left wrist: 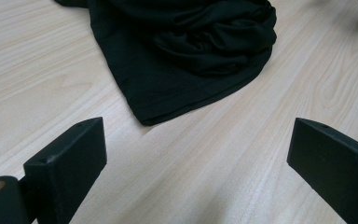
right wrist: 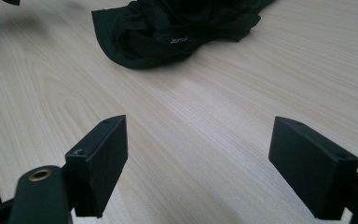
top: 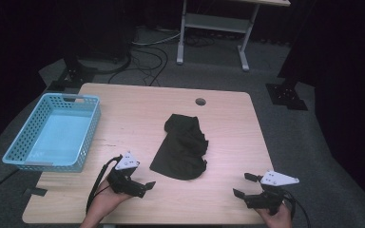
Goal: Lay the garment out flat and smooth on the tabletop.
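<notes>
Nearest, at the front edge of the surface [top: 138, 118]: left gripper [top: 142, 187], fingers [left wrist: 67, 163] spread wide, nothing between them, aimed at the hem corner of the cloth. Right gripper [top: 244, 187] likewise low at the front right, fingers [right wrist: 98, 158] apart and empty, bare wood ahead.

Mid-surface: black garment [top: 183, 145], crumpled, lying flat on the wood, just beside the left gripper, farther from the right; small white lettering on a fold [right wrist: 179, 40]. Held by neither gripper.

Far left: light blue perforated basket [top: 88, 135], nothing visible inside, well apart from the garment.

Risks, as judged: thin hem lying flush on the wood, so likely to slip out of a shallow pinch; bunched folds likely to give a grip on several layers at once, dragging the whole heap; uneven pull from two sides likely to twist the cloth; loose fabric trailing over the basket rim if lifted low.
</notes>
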